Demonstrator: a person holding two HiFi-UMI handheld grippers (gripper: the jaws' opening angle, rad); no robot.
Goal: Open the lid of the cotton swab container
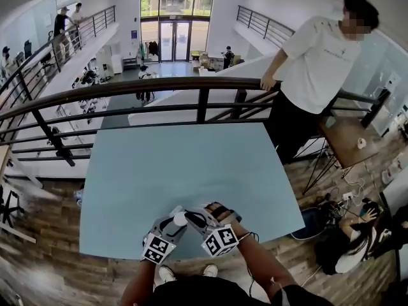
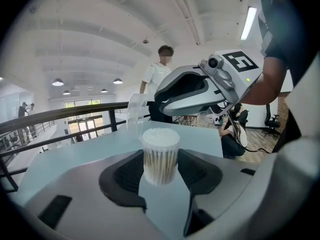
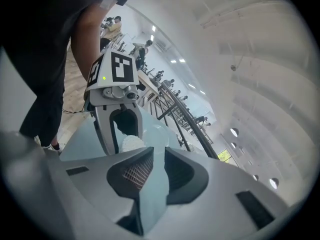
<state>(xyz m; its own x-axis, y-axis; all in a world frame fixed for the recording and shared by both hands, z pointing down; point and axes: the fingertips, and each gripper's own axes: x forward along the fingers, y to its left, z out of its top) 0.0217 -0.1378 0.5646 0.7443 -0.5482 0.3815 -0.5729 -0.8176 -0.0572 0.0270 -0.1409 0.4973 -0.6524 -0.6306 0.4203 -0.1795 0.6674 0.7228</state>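
The cotton swab container [image 2: 160, 156], a clear tub packed with white-tipped swabs, sits between the pads of my left gripper [image 2: 161, 176], which is shut on its sides. Its top stands uncovered, with the swab tips exposed. The clear lid [image 2: 136, 111] hangs up and to the left of the tub, at the tips of my right gripper [image 2: 159, 100], which is shut on it. In the head view both grippers meet at the table's near edge: the left gripper [image 1: 176, 223], the right gripper [image 1: 194, 217], and the container [image 1: 181, 218] between them. From the right gripper [image 3: 157, 156], the swab tops [image 3: 131, 143] show inside the left gripper's jaws.
The light blue table [image 1: 191, 164] stretches away from me, with a dark railing [image 1: 159, 88] along its far edge. A person in a white shirt [image 1: 319, 56] leans on the rail at the far right corner. Another person [image 1: 357, 241] sits on the floor right of the table, near a small wooden table [image 1: 347, 139].
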